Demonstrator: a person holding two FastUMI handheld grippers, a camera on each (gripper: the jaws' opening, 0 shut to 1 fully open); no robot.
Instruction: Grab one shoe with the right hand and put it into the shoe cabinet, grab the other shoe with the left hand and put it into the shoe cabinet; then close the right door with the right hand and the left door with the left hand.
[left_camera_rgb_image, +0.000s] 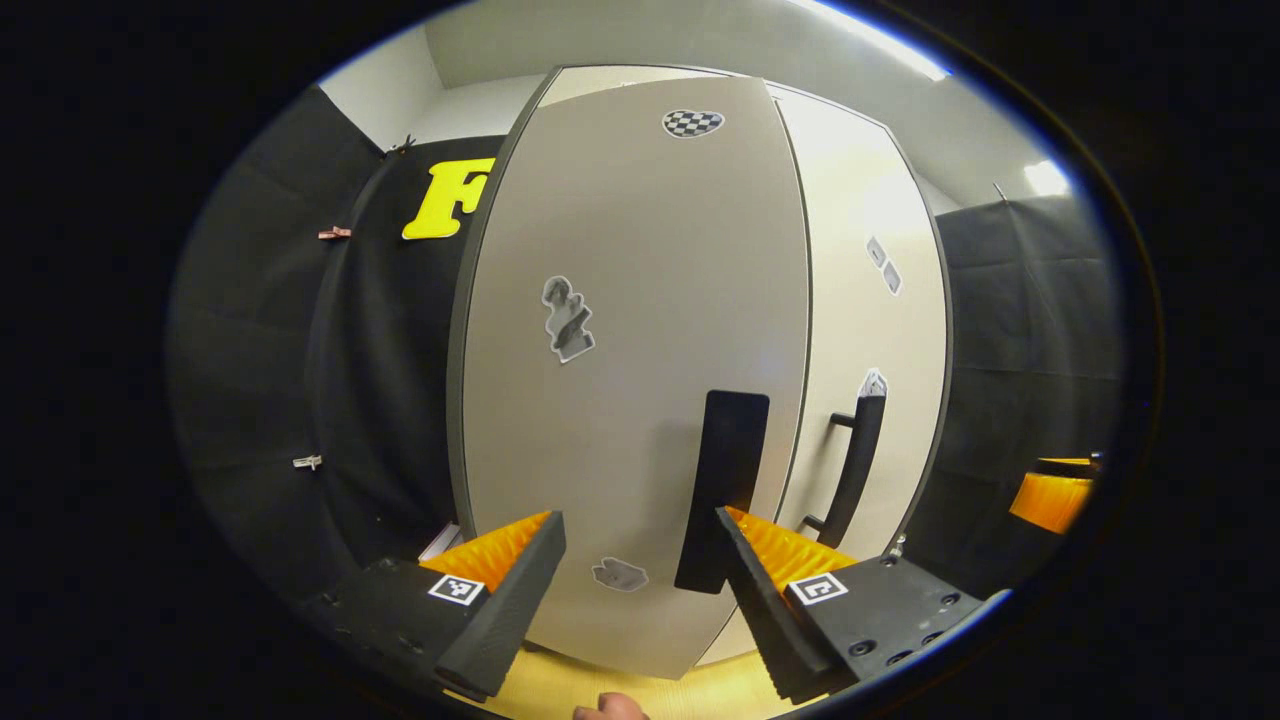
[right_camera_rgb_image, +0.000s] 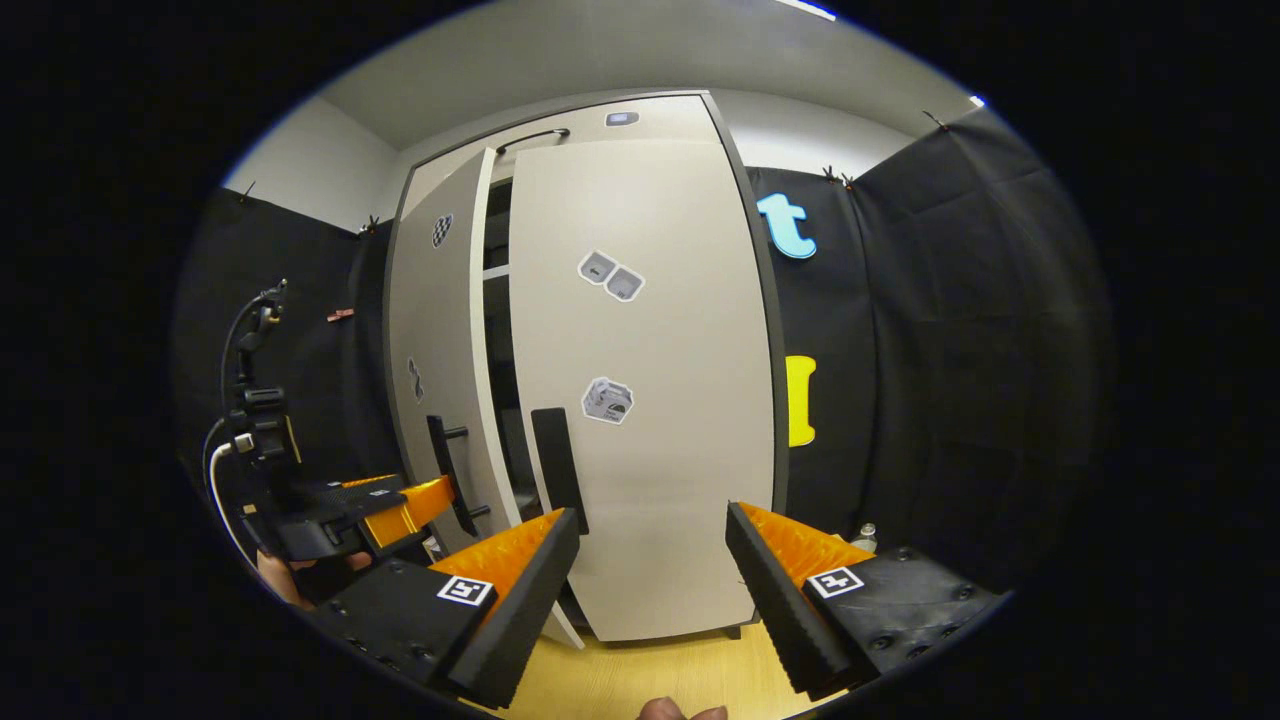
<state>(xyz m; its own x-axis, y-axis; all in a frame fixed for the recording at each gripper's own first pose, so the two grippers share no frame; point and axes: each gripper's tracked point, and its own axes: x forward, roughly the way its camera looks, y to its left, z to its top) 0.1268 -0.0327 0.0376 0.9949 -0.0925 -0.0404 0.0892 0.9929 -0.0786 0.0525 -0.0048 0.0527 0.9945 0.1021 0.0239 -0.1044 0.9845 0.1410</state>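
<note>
Doors are counted as two on one shoe cabinet (right_camera_rgb_image: 640, 120): right door (right_camera_rgb_image: 650, 400) shut, left door (right_camera_rgb_image: 440, 340) ajar. Left claw (left_camera_rgb_image: 640, 580) and right claw (right_camera_rgb_image: 650, 590) are held apart, empty.

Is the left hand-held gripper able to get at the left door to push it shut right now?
Probably yes. The left hand-held gripper is open and faces the left door, which stands ajar beside the right door. Nothing lies between the fingers and the panel or its handle.
</note>
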